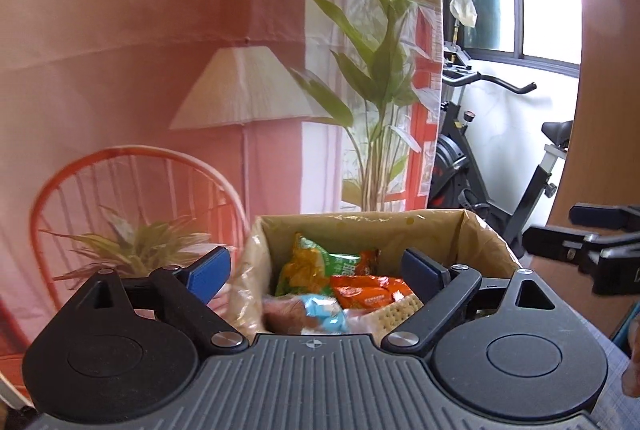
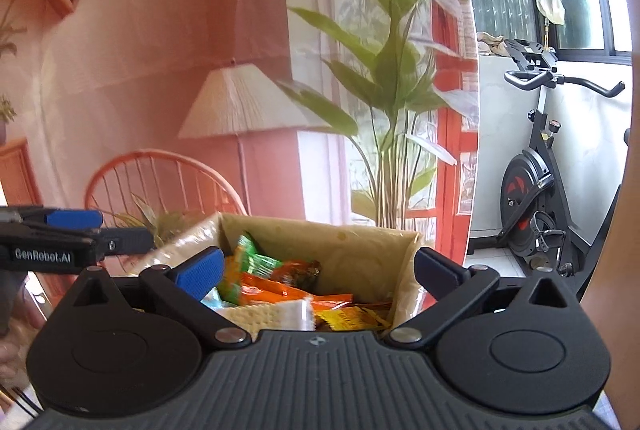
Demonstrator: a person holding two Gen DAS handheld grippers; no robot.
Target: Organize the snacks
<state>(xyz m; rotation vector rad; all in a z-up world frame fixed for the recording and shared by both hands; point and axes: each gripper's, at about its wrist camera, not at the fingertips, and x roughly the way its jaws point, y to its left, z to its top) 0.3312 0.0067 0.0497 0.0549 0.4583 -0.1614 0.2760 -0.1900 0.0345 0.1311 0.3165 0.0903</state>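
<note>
A tan cardboard box [image 1: 440,230] holds several snack packets: a green and yellow bag [image 1: 304,266], an orange packet [image 1: 372,292], a light blue packet [image 1: 324,316] and crackers [image 1: 394,314]. My left gripper [image 1: 318,272] is open and empty, its blue pads astride the box's near side. In the right wrist view the same box [image 2: 360,250] shows the green bag [image 2: 248,262], orange packets [image 2: 288,290] and crackers [image 2: 260,316]. My right gripper [image 2: 318,270] is open and empty just in front of the box. The left gripper [image 2: 72,234] shows at the left edge.
A backdrop printed with a lamp, an orange chair and plants hangs behind the box. A black exercise bike [image 2: 536,197] stands at the right by a window. The right gripper [image 1: 592,246] shows at the right edge of the left wrist view.
</note>
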